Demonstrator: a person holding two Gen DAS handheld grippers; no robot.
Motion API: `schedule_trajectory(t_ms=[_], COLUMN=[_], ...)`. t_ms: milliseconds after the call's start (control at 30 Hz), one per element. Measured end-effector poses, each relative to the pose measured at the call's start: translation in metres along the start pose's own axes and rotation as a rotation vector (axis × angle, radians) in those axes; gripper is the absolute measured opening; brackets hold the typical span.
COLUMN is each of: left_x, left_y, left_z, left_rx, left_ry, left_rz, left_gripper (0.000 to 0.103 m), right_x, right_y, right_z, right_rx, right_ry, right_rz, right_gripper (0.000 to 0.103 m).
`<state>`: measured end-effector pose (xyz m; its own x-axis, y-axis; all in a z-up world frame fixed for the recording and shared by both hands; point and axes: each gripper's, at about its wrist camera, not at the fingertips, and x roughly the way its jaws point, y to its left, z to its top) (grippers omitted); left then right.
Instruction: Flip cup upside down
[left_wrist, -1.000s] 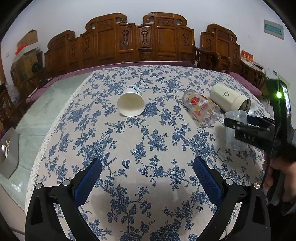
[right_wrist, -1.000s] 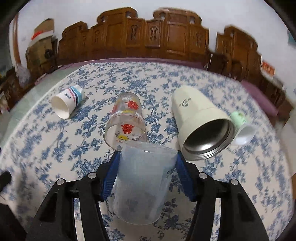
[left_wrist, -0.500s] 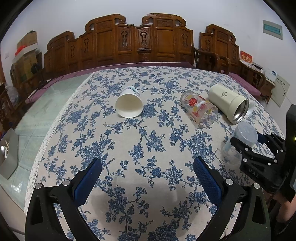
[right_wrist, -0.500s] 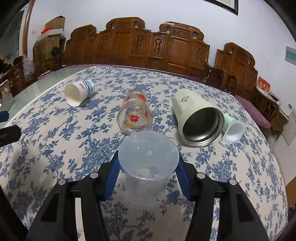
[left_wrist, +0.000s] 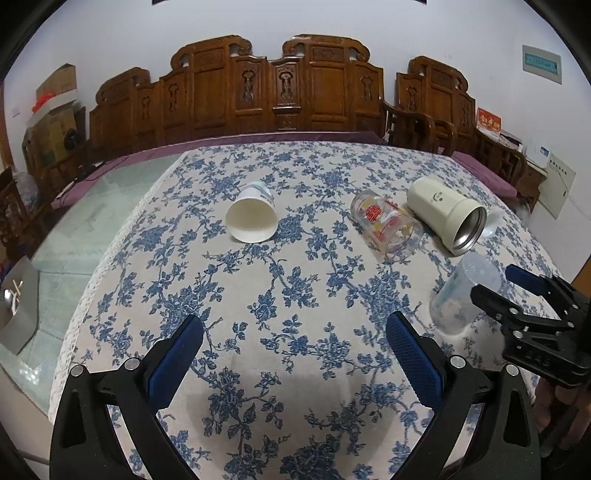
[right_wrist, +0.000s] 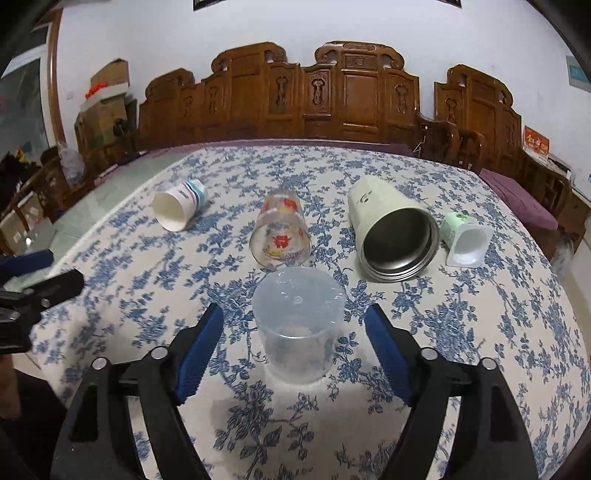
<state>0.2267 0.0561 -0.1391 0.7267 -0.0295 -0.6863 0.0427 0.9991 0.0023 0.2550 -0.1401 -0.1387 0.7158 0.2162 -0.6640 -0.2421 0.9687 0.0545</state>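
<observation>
Since my right gripper (right_wrist: 293, 343) is spread wide, its blue pads apart from both sides of the translucent plastic cup (right_wrist: 298, 325), I judge that the cup stands alone, mouth down, on the flowered tablecloth (right_wrist: 461, 314). It looks light, thin and a little slippery, so a gentle hold across the middle wall would suit it. My left gripper (left_wrist: 295, 354) also gapes over bare cloth, holding nothing.
</observation>
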Motion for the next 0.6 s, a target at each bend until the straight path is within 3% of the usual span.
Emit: schedule_trajectory(t_ms=[233,600], left_x=[-0.018,-0.046], left_y=[-0.019,-0.047], left_z=[-0.003,-0.017], left_rx=[0.003,0.021], left_ry=[-0.014,0.011], left_rz=[0.007,0.008], left_gripper=[0.095,0.095], right_x=[-0.033,-0.089], right_y=[-0.008,-0.029], right_z=[-0.003,-0.015], right_rx=[0.022,0.070], right_ry=[0.009,-0.027], right_rz=[0.021,0.027], right_gripper=[0.100,0.100])
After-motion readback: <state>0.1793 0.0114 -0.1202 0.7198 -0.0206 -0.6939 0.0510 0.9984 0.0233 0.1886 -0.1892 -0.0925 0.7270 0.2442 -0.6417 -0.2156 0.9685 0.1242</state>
